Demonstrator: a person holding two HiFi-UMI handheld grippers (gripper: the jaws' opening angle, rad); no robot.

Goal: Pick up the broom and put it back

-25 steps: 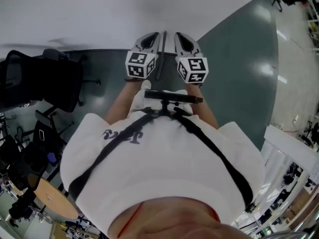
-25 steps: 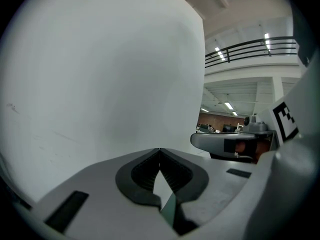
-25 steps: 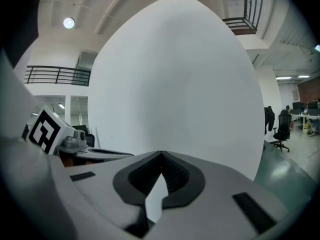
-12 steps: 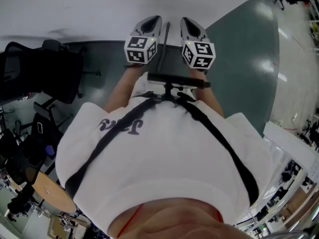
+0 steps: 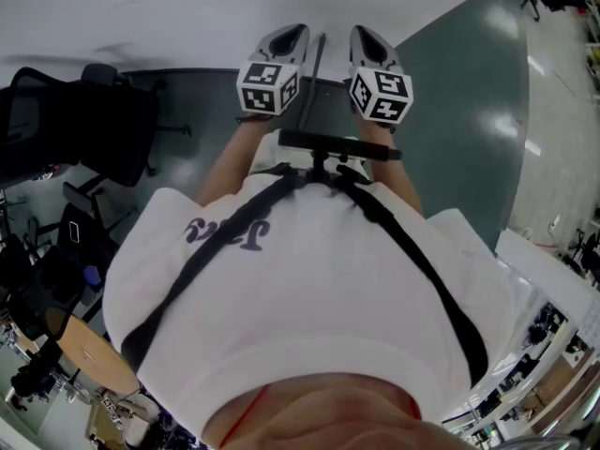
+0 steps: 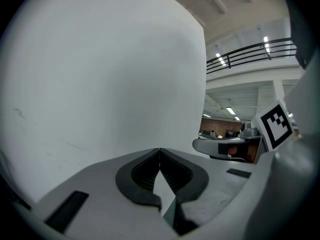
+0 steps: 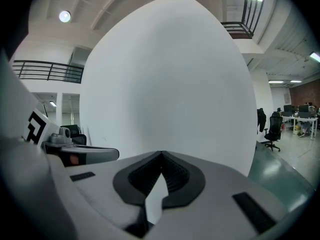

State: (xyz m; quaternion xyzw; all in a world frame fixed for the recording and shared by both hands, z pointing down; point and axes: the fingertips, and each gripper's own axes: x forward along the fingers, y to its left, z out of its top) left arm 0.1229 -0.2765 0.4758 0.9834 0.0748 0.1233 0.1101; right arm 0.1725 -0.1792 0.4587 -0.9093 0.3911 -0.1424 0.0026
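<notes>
Left claw [image 5: 298, 30] and right claw [image 5: 362, 30] are both closed on nothing, side by side facing the white wall [image 5: 187, 17]. The broom [image 5: 314, 73] shows as a thin dark handle between them, its long axis pointing ahead toward that wall.

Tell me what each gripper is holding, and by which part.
Nothing is held: the left gripper and the right gripper are both shut and empty.

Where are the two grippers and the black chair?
left gripper [image 6: 159, 151], left gripper view, where its closed tips meet.
right gripper [image 7: 161, 155], right gripper view, where its closed tips meet.
black chair [image 5: 89, 143], head view, backrest.
</notes>
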